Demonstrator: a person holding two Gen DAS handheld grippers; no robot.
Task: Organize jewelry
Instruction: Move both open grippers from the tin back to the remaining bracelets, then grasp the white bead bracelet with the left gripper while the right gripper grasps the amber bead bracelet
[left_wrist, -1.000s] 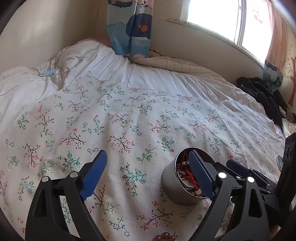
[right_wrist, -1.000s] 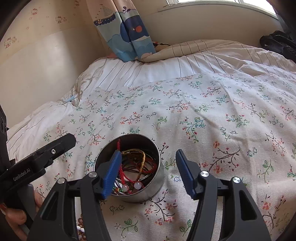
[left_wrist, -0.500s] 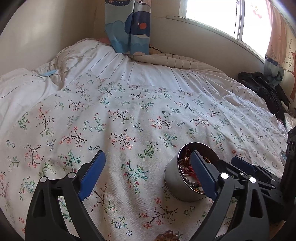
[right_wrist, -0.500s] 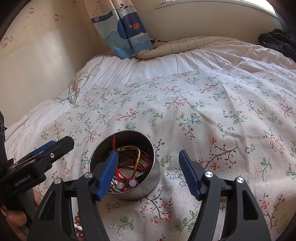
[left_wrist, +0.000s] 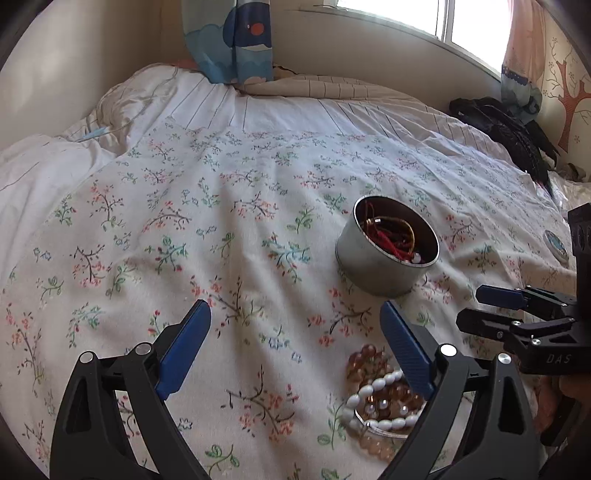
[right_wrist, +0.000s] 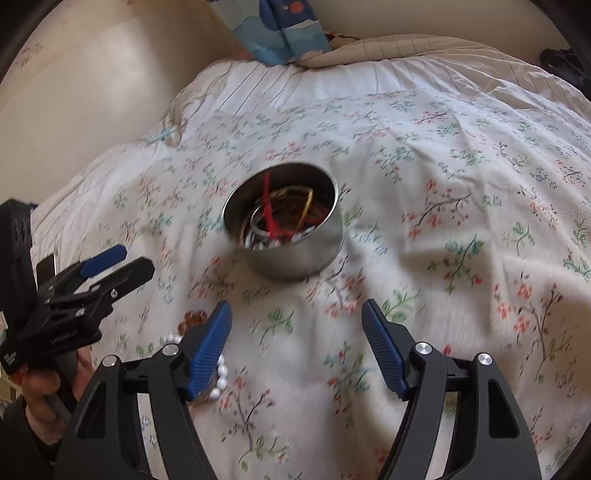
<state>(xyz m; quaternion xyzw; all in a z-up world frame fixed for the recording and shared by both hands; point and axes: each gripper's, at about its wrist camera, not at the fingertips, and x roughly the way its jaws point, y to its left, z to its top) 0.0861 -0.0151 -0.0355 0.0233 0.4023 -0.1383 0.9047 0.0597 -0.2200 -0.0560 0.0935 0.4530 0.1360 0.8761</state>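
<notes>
Holding nothing, both wide-open hand-held grippers, left (left_wrist: 291, 341) and right (right_wrist: 297, 332), leave bead bracelets (left_wrist: 376, 398) at the tin's (left_wrist: 384, 273) 6 o'clock, seemingly unsorted.

A round metal tin (left_wrist: 384, 264) stands upright on the bed, holding tangled red and gold jewelry (left_wrist: 391, 236); amber and white bead bracelets (left_wrist: 380, 402) lie near it.

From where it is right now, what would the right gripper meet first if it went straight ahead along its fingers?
Most likely the metal tin of jewelry: it stands almost dead ahead of the open right gripper, with only bare floral bedspread between. Depth is unclear, so the fingers could touch the bedspread first.
</notes>
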